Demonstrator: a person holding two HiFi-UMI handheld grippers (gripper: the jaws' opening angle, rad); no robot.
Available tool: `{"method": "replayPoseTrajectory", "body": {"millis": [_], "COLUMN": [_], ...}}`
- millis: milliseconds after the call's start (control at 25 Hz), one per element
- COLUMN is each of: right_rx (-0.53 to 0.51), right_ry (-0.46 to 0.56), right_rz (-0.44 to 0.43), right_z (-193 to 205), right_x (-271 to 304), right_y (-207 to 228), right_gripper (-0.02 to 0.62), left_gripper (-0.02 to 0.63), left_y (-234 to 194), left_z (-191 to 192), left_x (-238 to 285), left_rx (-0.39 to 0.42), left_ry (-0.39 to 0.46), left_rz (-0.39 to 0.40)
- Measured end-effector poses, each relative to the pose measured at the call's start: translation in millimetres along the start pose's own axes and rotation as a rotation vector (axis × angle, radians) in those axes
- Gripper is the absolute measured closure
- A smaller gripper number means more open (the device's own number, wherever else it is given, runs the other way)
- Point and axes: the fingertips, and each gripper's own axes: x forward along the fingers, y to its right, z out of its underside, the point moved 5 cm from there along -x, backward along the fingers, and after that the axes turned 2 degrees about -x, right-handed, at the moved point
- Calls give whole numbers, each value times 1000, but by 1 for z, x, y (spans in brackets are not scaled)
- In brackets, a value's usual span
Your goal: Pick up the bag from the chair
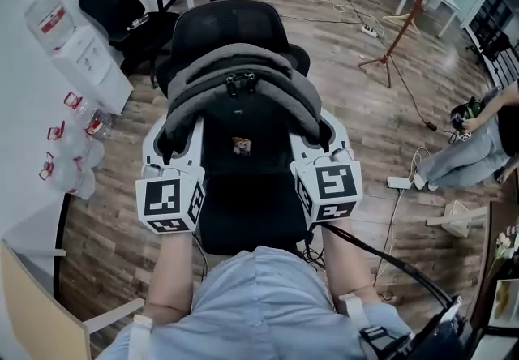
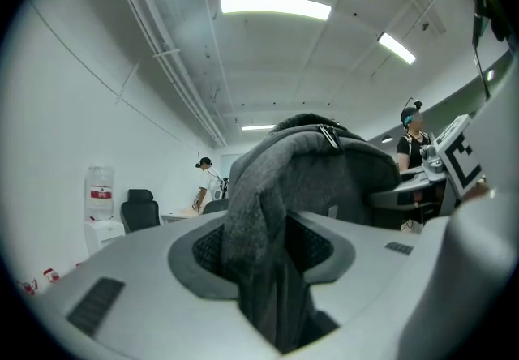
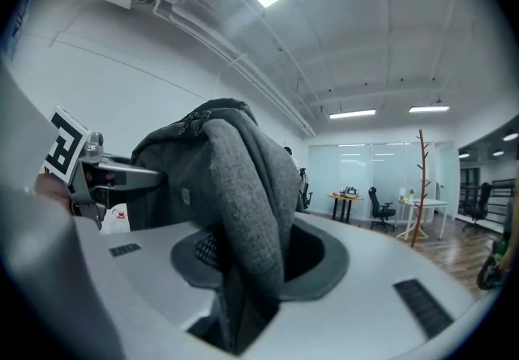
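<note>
A grey and black backpack [image 1: 240, 99] is held up over the black office chair [image 1: 229, 28]. My left gripper [image 1: 173, 157] is shut on the bag's left shoulder strap [image 2: 261, 245], which runs down between its jaws. My right gripper [image 1: 318, 152] is shut on the right strap [image 3: 247, 212] in the same way. The bag [image 2: 324, 168] fills the middle of both gripper views, with its zip pulls [image 1: 241, 83] at the top. The chair seat [image 1: 243, 212] shows dark below the bag.
A second black chair [image 1: 122, 6] and a water dispenser [image 1: 77, 50] stand at the left, with water bottles [image 1: 69, 147] on the floor. A coat stand [image 1: 405, 18] and cables [image 1: 397, 204] lie to the right, where a seated person [image 1: 478, 139] is.
</note>
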Motion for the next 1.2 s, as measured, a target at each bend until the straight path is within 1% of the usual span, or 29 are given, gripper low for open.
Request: {"method": "replayPoseTrajectory", "body": {"millis": [240,480,760,1000,1200], "right_rx": [-12,-12,-6,-10,-12], "right_ry": [13,10,25,15,12], "right_rz": [34,49,60,63,64], "right_z": [-1,-6,7,-7,-8], "right_x": [-19,-27,-41,-38,-37], "right_y": [7,9,18,16,19], "right_gripper": [480,480,480,480,480], "left_gripper": [437,437,437,437,439], "left_y": [17,21,40,33,35], "left_z": [-7,-15,-9,-20,-22], "left_x": [-7,-9,-13,-12,-9], "left_rx": [16,16,30,25,25], "left_ry": [22,28,43,41,39], "left_rz": [7,21,27,32,33]}}
